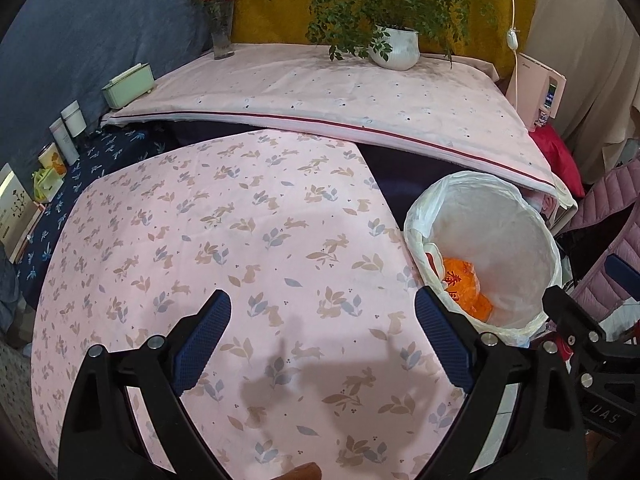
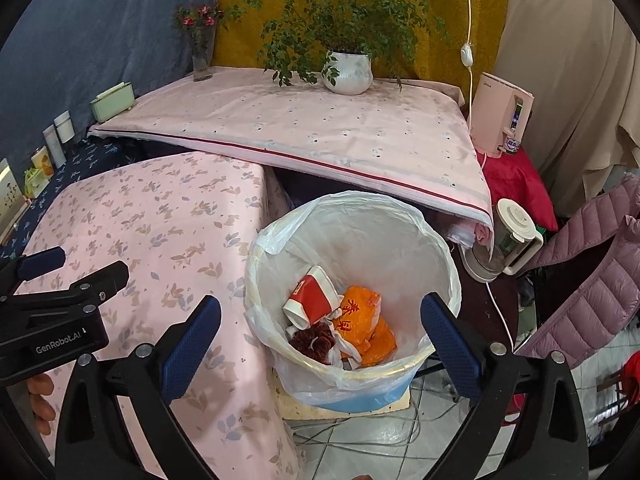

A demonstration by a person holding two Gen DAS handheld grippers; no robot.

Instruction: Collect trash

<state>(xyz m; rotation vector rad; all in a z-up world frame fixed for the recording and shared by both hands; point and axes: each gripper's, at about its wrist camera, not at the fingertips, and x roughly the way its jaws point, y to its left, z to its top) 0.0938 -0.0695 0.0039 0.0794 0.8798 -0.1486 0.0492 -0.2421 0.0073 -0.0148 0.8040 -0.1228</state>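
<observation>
Since the trash is what matters: it's all sitting at the bottom of the trash bin [image 2: 352, 280], a round bin lined with a white plastic bag, standing on the tiled floor just beside the counter [image 2: 168, 216] with the pink rabbit-print cloth. Inside I can see a red and white paper cup [image 2: 310, 296] lying on its side, an orange bag [image 2: 362, 316] with red characters touching it, and a dark red crumpled thing [image 2: 314, 340] in front of the cup.

Right gripper [image 2: 320, 330] hangs over the bin's mouth, tilted down into it, fingers [image 2: 192, 344] spread wide with nothing between them, so it's fully released. Nothing touches the pads.

Left gripper [image 1: 322, 334] is over the rabbit cloth, also angled down, fingers [image 1: 202, 340] wide apart and empty, only their shadow on the cloth below. From its camera the bin [image 1: 480, 200] sits off to the right with the orange bag [image 1: 464, 288] showing.

Further back there's a second counter with a potted plant [image 2: 348, 72], a flower vase [image 2: 202, 60] and a pale green box [image 2: 112, 102]. A white kettle [image 2: 508, 240] and a mauve puffer jacket [image 2: 592, 292] are right of the bin.
</observation>
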